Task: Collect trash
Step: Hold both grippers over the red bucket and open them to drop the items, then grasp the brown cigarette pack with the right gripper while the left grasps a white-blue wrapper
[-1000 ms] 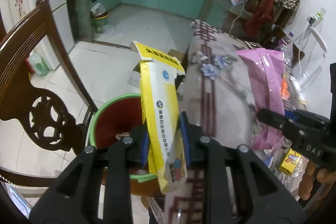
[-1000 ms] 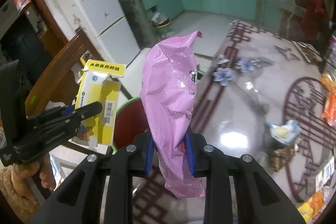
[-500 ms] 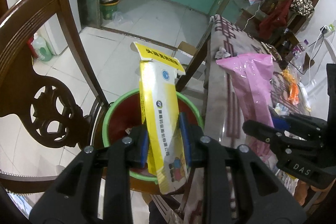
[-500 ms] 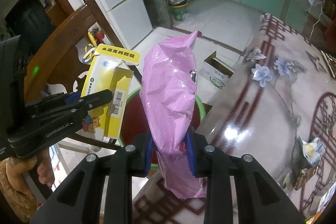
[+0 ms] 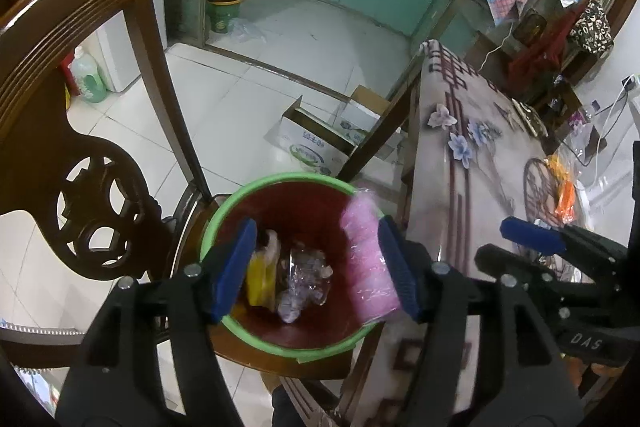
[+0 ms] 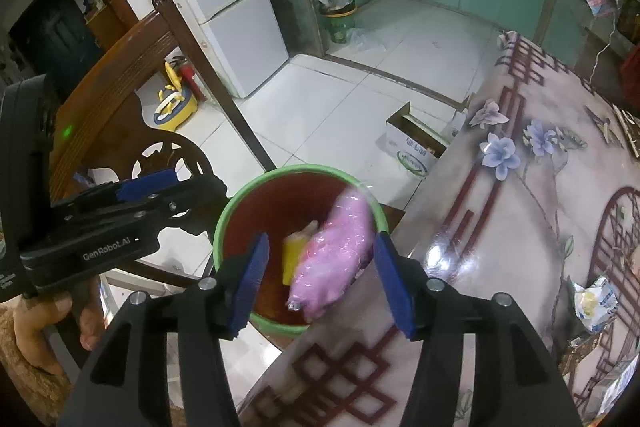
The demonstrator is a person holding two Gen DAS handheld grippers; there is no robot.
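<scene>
Both sets of jaws have sprung wide since a half-second ago, when the left gripper clamped a yellow packet and the right gripper clamped a pink bag; now each stands fully parted with nothing between the pads.

In the left wrist view the yellow packet lies low in the bin, at lower centre of the frame beside crumpled clear plastic. The pink bag is blurred with motion — caught mid-fall along the bin's right inner wall, its top about level with the green rim. The right wrist view shows the same pink bag smeared across the bin mouth, just right of the packet.

Outward, the bin stands on the seat of a carved wooden chair at left, hard against the edge of the flowered bench at right.

More litter waits on that bench: a crumpled wrapper at the right edge of the right wrist frame. It looks feather-light, thin and crinkly, likely slippery film, not fragile. A pinch across a bunched fold should hold better than a flat face.
</scene>
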